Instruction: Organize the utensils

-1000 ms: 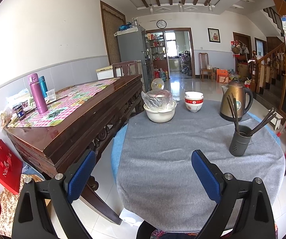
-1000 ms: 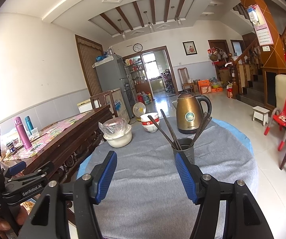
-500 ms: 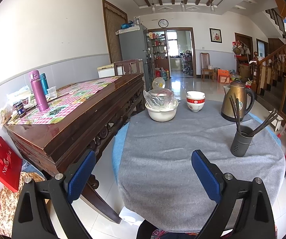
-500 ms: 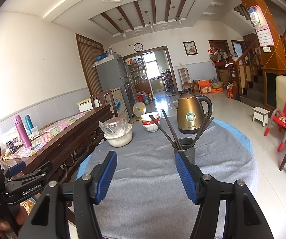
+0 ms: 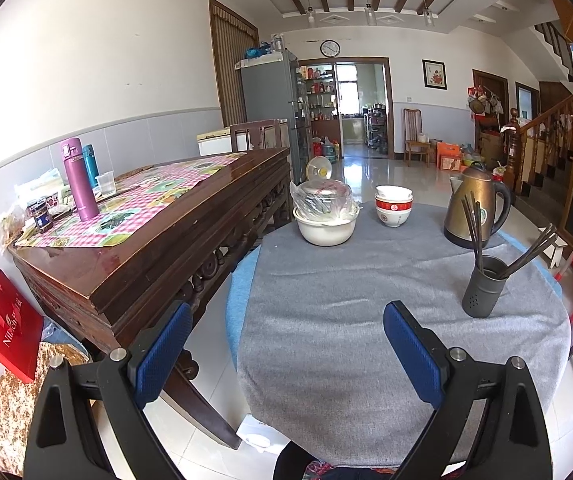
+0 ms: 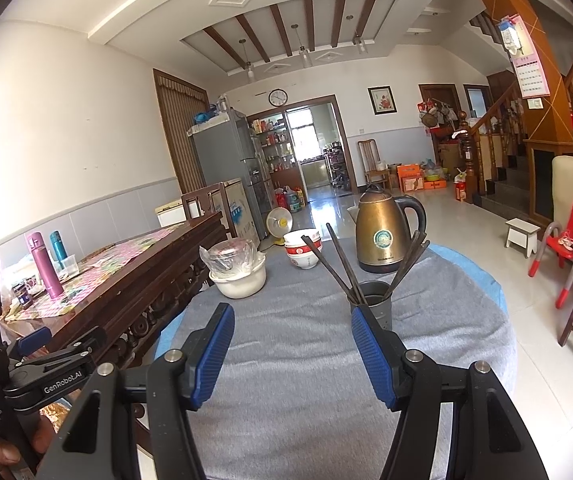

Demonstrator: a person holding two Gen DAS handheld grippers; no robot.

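A dark grey utensil holder [image 5: 484, 290] stands on the right side of the round grey-covered table [image 5: 346, 320], with several dark chopsticks [image 5: 473, 224] sticking out and leaning apart. In the right wrist view the holder [image 6: 374, 300] sits just beyond my right fingertip, with its chopsticks [image 6: 336, 262] fanned out. My left gripper [image 5: 286, 346] is open and empty near the table's front left edge. My right gripper [image 6: 290, 346] is open and empty above the table's near half. The left gripper also shows at the far left of the right wrist view [image 6: 30, 364].
A white pot with a bagged lid [image 5: 325, 216], stacked red-and-white bowls [image 5: 393, 210] and a brass kettle [image 5: 476, 212] stand at the table's back. A long wooden sideboard [image 5: 158, 240] with flasks runs along the left. A red stool [image 6: 566, 256] and chairs stand at the right.
Both grippers have stayed open and empty. The views have shifted only slightly; the right gripper has edged a little closer to the utensil holder.
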